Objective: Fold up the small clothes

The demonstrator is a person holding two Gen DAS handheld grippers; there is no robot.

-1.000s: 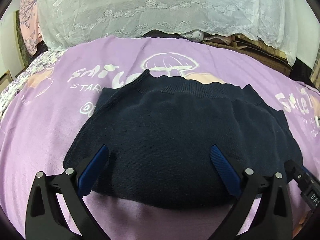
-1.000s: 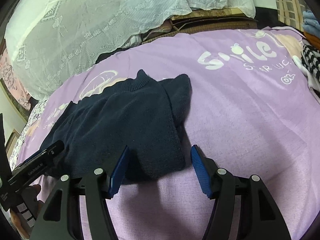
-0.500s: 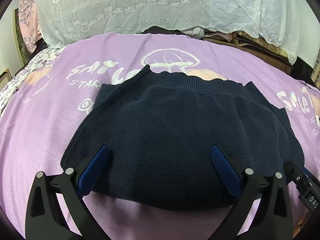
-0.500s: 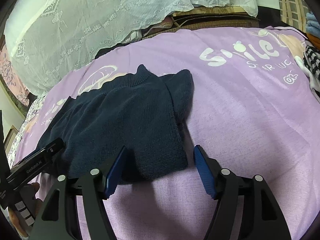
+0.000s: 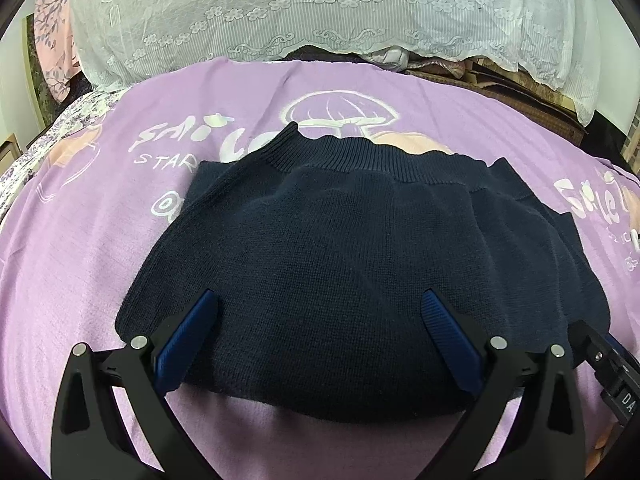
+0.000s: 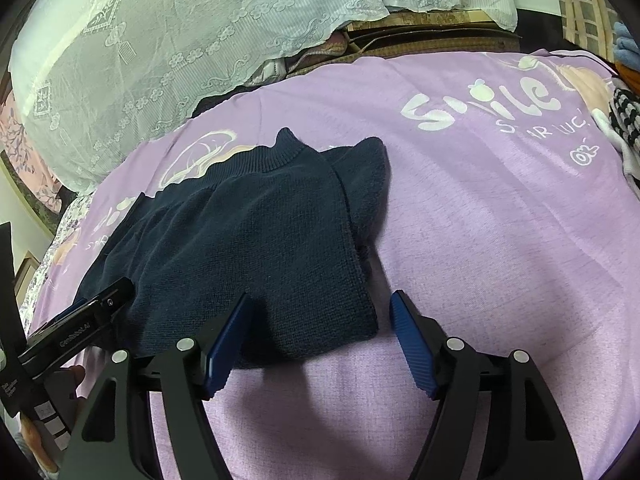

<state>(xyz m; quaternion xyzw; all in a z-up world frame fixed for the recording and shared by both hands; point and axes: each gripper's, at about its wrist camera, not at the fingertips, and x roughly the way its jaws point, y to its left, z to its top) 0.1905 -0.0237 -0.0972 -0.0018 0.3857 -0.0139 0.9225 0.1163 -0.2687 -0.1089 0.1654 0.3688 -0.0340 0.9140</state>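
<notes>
A folded navy knit sweater (image 5: 340, 248) lies flat on the purple printed bedsheet (image 5: 100, 240), its ribbed hem at the far edge. My left gripper (image 5: 319, 296) hovers open over the sweater's near edge, its blue pads wide apart and pressing on nothing. In the right wrist view the same sweater (image 6: 248, 232) stretches to the left. My right gripper (image 6: 322, 297) stands open astride its near right corner; the left pad is over the knit, the right pad over bare sheet (image 6: 480, 240). Neither gripper holds the cloth.
White lace covers (image 5: 320, 8) drape over bedding along the far side. A black-and-white checked cloth (image 6: 624, 116) lies at the right edge of the bed. The left gripper's body (image 6: 80, 320) shows at lower left in the right wrist view.
My right gripper's jaws have spread a little wider around the sweater's corner. The sweater and the left gripper have stayed where they were.
</notes>
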